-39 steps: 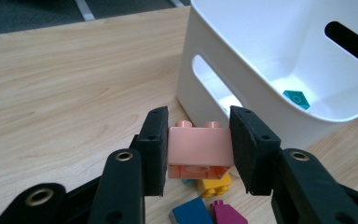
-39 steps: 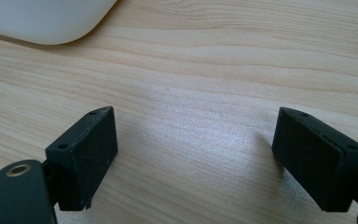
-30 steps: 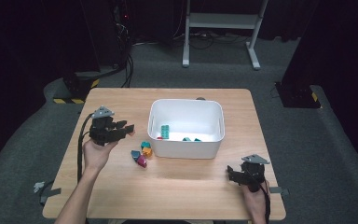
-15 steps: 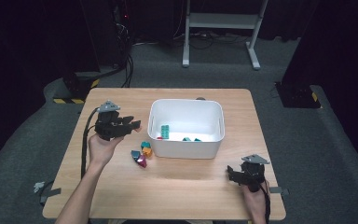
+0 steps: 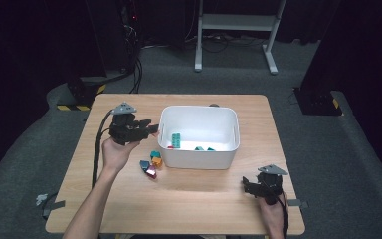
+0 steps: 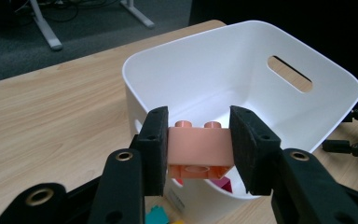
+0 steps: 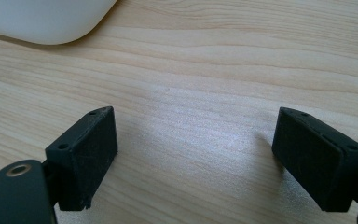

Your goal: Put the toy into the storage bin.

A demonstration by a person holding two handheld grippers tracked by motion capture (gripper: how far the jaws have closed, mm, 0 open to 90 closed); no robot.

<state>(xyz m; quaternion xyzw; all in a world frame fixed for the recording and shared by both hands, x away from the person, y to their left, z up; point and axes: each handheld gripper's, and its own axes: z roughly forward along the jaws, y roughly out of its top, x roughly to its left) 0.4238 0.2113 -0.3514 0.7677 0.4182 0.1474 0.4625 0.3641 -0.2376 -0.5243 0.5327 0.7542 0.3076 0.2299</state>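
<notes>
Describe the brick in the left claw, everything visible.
The peach brick looks like glossy plastic, with two round studs on top and a hollow underside showing. It sits upright and level, clamped on both ends by the left claw pads, off the table, just before the white bin's near rim. Nothing else touches it.
</notes>
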